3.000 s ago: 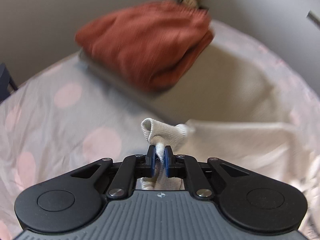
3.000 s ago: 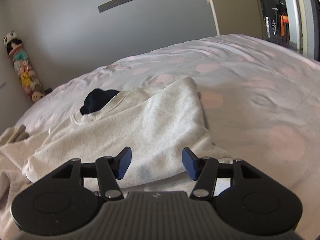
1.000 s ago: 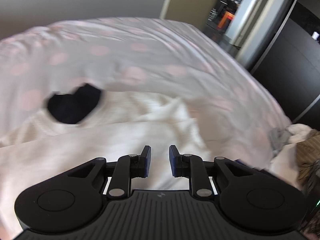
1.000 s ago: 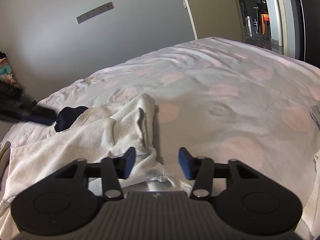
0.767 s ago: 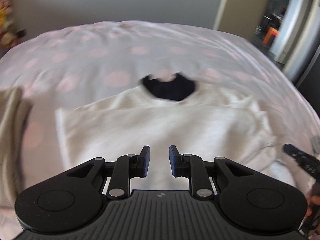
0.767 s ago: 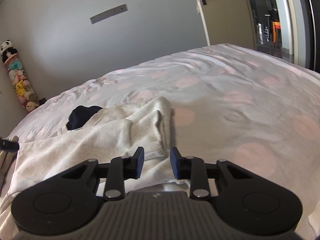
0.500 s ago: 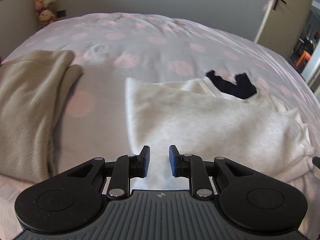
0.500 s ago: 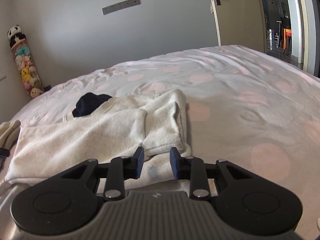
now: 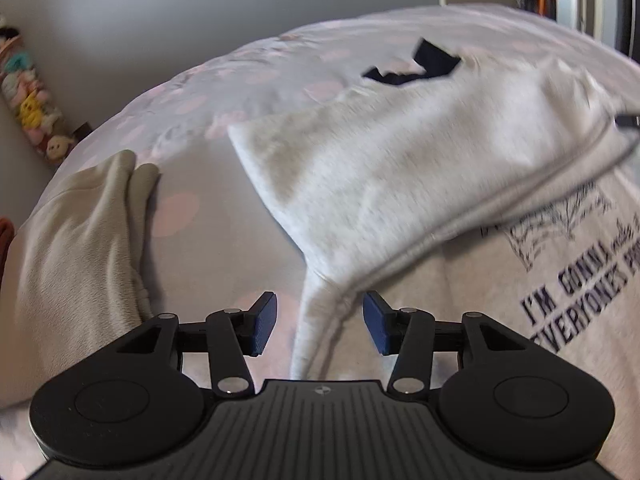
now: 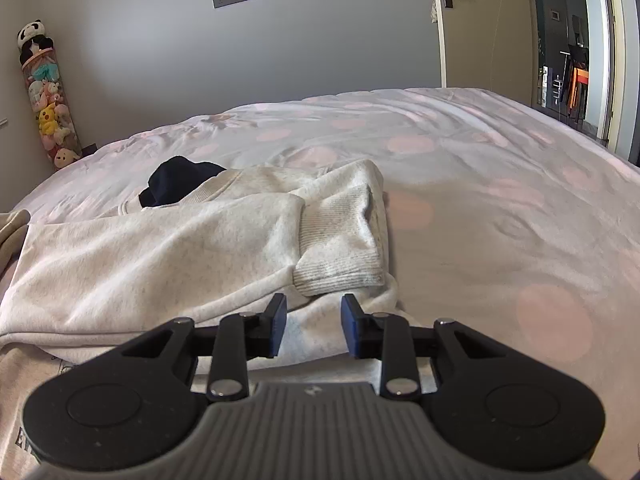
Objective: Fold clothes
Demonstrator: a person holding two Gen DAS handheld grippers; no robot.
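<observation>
Our left tongs [image 9: 320, 322] gape wide around the sweatshirt [image 9: 400, 168] hem; our right tongs [image 10: 313, 326] stand open just before its cuff [image 10: 340, 270].

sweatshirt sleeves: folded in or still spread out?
Folded in. Both sleeves lie across the sweatshirt body, one ribbed cuff on top near the right gripper.

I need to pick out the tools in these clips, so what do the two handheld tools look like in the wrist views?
Both look alike. The left tool and right tool each have a ribbed dark grey body with a small round emblem at its front edge, two black rounded housings with circular recesses, black linkage arms with silver pivot screws, and blue textured pads on the fingers. No cables, hands or sleeves show.
</observation>
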